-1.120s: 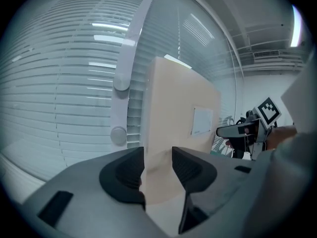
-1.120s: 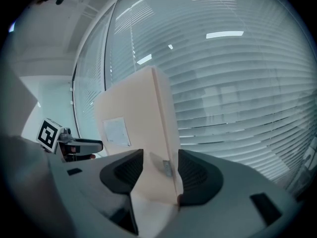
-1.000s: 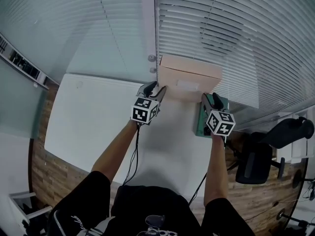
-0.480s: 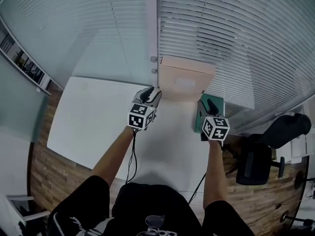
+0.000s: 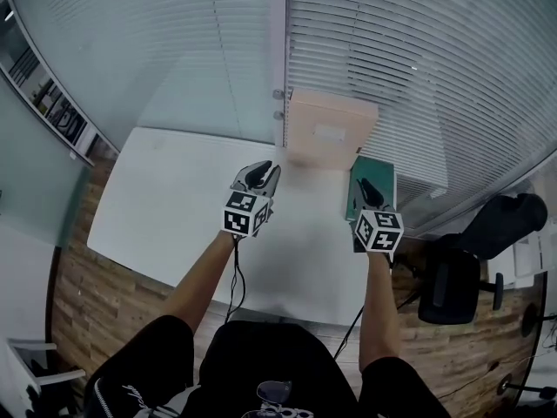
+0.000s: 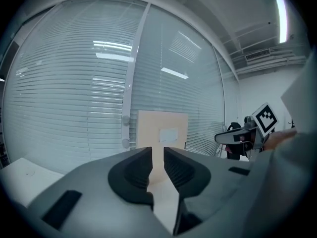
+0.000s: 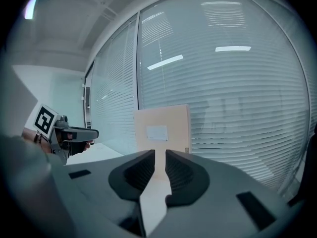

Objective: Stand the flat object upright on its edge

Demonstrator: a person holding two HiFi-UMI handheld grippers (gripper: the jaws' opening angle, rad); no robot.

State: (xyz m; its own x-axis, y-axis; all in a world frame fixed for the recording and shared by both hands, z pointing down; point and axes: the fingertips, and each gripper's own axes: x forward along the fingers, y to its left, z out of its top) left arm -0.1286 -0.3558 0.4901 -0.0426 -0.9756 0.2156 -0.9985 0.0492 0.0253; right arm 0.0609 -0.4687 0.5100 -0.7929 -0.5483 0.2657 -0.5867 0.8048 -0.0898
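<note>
Flat box: stood upright on table.
Left gripper: jaws just narrowed, nothing held.
Right gripper: jaws just narrowed, nothing held.

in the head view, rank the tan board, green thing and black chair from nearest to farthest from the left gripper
From the left gripper, its empty jaws just closing:
1. tan board, just ahead, upright by the blinds
2. green thing, to the right
3. black chair, far right, off the table
</note>
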